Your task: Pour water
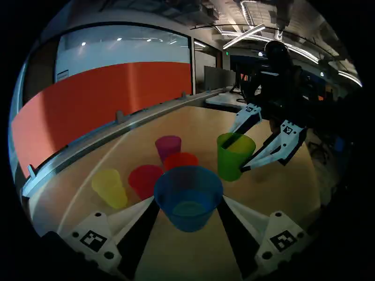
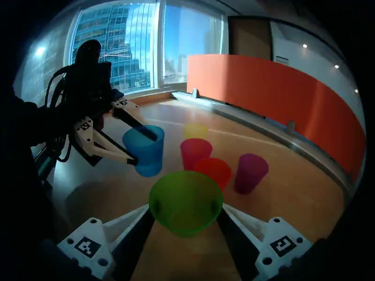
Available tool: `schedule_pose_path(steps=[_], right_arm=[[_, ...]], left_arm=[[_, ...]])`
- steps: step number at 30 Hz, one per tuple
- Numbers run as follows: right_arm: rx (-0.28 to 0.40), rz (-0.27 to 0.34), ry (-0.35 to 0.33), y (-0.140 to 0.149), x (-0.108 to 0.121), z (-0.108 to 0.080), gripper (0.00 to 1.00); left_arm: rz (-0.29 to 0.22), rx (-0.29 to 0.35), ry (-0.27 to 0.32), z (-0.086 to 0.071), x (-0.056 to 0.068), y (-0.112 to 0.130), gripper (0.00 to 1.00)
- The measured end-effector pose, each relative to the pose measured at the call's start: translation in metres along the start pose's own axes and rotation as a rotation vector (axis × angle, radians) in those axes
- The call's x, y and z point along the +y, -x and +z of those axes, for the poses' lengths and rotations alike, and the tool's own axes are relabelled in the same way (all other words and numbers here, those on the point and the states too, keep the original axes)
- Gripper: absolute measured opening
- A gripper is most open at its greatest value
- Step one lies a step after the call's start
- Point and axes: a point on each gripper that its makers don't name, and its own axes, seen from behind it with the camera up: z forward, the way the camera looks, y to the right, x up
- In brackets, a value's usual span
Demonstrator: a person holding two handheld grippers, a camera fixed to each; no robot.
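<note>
While the left claw (image 1: pixel 188 202) grips the blue cup (image 1: pixel 180 220) with water (image 1: pixel 189 209), the right claw (image 2: pixel 186 207) grips the green cup (image 2: pixel 185 194); tipping probably comes next.

The left gripper (image 1: pixel 187 202) reaches forward from the near edge, its two white fingers pressed on opposite sides of a blue cup (image 1: pixel 188 219) and holding it upright. The right gripper (image 2: pixel 186 208) grips a green cup (image 2: pixel 185 224) the same way. Seen from the left gripper view, the right gripper comes in from the far right, fingers slanting down and leftward, with a dark sleeve behind it.
</note>
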Motion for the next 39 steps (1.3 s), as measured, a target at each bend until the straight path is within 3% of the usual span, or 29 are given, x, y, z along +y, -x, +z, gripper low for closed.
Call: schedule_pose_path(steps=[14, 39], right_arm=[[0.098, 0.013, 0.014, -0.033, -0.007, -0.012, 0.89], [0.259, -0.006, 0.042, -0.078, -0.014, -0.021, 0.90]], left_arm=[[-0.016, 0.070, -0.080, -0.030, -0.017, -0.029, 0.84], [-0.024, 0.153, -0.147, -0.065, -0.035, -0.048, 0.84]])
